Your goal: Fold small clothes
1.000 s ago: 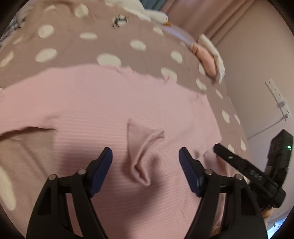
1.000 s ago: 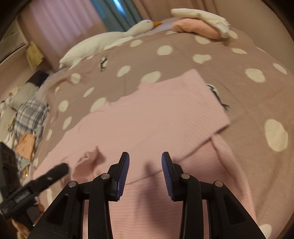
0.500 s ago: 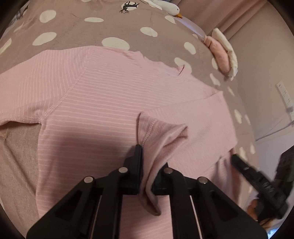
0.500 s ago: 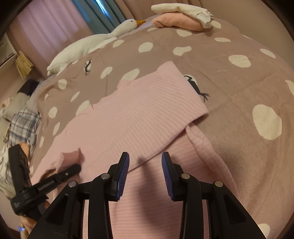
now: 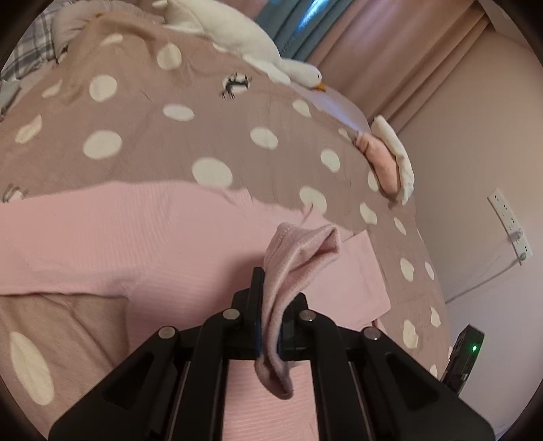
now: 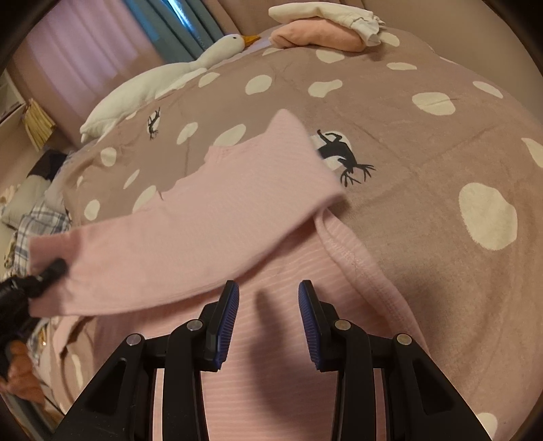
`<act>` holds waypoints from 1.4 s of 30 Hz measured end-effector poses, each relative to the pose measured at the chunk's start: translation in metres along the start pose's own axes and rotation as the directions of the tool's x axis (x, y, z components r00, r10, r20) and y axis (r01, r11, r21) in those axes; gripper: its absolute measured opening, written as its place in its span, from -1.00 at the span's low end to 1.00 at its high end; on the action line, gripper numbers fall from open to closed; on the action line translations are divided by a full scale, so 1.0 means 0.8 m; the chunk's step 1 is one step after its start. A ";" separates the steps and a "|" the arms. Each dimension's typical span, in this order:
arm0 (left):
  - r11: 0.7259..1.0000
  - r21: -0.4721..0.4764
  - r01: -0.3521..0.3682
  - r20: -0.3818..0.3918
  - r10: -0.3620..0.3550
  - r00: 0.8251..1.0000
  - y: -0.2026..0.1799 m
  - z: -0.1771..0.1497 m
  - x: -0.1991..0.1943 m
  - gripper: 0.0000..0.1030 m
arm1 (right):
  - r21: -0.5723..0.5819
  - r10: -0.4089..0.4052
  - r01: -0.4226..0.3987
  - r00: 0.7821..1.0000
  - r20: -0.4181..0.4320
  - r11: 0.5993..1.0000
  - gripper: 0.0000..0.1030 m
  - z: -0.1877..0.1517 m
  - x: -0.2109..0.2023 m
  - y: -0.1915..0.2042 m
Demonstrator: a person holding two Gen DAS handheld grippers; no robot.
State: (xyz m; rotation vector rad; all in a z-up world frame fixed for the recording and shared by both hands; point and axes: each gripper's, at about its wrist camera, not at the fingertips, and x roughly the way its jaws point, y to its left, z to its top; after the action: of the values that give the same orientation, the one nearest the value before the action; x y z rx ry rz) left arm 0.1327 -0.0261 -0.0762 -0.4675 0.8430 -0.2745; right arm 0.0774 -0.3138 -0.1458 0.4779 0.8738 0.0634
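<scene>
Pink top's sleeve cuff (image 5: 298, 251), loose between wide fingers a second ago, is now pinched in the left gripper (image 5: 269, 312) and lifted. The right gripper (image 6: 268, 305) hovers half-open, empty, over the pink top (image 6: 210, 217) on the bed (image 6: 424, 142); a sleeve fold looks underway.

I see dim, warm light, a bright window gap (image 5: 312, 10) behind curtains, soft shadows, motion blur, and heavy fisheye bending with dark corners.
</scene>
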 end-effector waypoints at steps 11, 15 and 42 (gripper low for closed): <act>0.999 -0.021 -0.025 0.040 0.026 0.999 0.021 0.010 -0.024 -0.90 | -0.008 -0.003 0.003 1.000 -0.008 1.000 -0.30 0.000 0.002 0.004; 0.999 -0.029 -0.026 0.044 0.028 0.999 0.032 0.013 -0.030 -0.91 | -0.014 -0.003 0.003 1.000 -0.010 1.000 -0.30 0.000 0.003 0.006; 0.977 -0.110 -0.185 -0.094 0.175 0.980 0.116 -0.014 0.019 -0.89 | -0.012 -0.020 0.020 0.999 -0.025 1.000 -0.30 0.000 0.009 0.008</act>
State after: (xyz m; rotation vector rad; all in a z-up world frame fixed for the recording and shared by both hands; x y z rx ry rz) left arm 0.1389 0.0444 -0.1388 -0.4890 0.9813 -0.0777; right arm 0.0828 -0.3063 -0.1486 0.4581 0.9019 0.0563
